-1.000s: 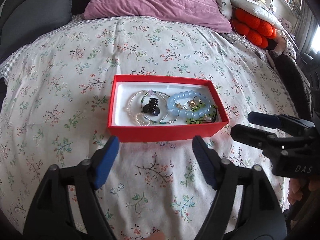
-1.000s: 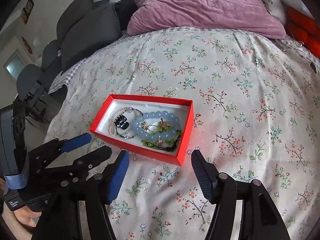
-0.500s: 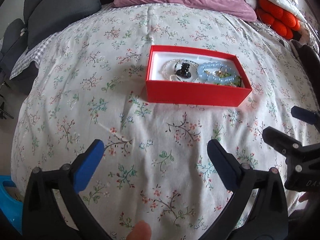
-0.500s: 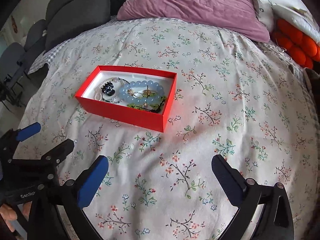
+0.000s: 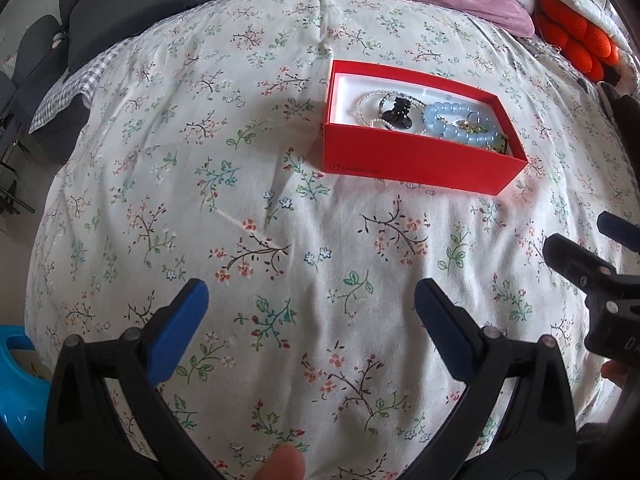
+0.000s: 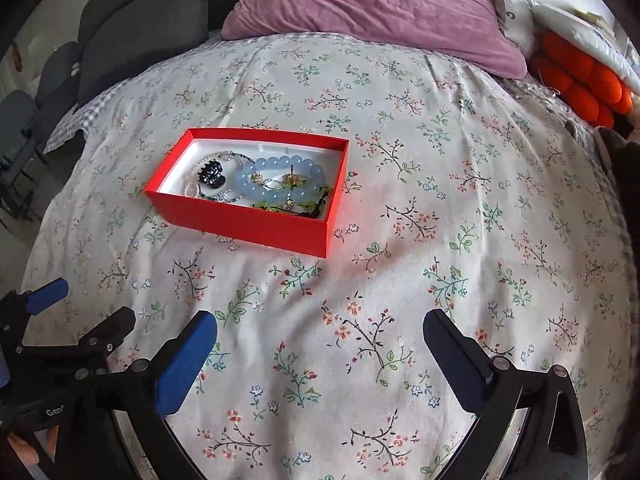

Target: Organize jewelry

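The red box (image 6: 256,216) sits on the floral bedspread (image 6: 400,280), well ahead of both grippers, with all the jewelry piled inside: a blue bead bracelet (image 6: 276,178), a black hair claw (image 6: 211,173), a thin pearly strand (image 5: 366,106) and some green and gold bits (image 6: 298,198) bunched at one end. Left gripper (image 5: 310,312) and right gripper (image 6: 320,344) both hang over bare bedspread, jaws wide, holding nothing.

What I'd worry about: it's all one tangle in there. My guess is that grabbing the bracelet drags the green cord and the little gold pieces along with it, and small stuff dropped on that busy flower print would be a pain to spot. Also, the box is light card on a soft bed, so a jaw nudging the wall probably tips or slides it instead of staying put. One gripper bracing it while the other picks seems smart.

Readable text: faint embossed lettering on the box's near wall, looks like "ONEPLUS" but I wouldn't swear to it. The grippers show partial white print, "Gen" on the left one and "D" on the right, both cut off.
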Tool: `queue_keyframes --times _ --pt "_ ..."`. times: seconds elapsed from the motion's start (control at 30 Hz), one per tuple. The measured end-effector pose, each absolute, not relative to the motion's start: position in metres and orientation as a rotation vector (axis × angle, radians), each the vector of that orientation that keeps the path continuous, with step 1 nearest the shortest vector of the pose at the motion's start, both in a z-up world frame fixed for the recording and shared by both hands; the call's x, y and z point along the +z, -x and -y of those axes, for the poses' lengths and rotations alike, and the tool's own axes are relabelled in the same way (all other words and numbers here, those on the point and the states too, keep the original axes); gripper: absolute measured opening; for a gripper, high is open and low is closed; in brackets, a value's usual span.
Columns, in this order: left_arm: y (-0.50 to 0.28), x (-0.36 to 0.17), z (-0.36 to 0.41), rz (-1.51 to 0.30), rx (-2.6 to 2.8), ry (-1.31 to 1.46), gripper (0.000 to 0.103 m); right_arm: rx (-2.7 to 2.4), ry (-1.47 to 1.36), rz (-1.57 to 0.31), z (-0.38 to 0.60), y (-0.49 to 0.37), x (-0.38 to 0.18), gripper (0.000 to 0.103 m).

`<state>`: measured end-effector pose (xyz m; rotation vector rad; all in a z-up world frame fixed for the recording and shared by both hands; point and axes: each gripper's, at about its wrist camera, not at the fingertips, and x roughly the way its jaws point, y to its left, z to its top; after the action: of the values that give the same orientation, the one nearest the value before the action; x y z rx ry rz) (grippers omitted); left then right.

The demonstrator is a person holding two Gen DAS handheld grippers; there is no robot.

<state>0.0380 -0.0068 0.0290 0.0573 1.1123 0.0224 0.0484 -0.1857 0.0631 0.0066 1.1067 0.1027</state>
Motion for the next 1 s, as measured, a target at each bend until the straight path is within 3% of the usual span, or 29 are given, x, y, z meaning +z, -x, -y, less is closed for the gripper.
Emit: queue_keyframes --times 1.0 --pt "-0.0382 0.0282 0.0132 -1.119 -0.004 -0.067 0.102 0.105 -0.001 -1.123 0.1869 -0.0503 0.0586 0.103"
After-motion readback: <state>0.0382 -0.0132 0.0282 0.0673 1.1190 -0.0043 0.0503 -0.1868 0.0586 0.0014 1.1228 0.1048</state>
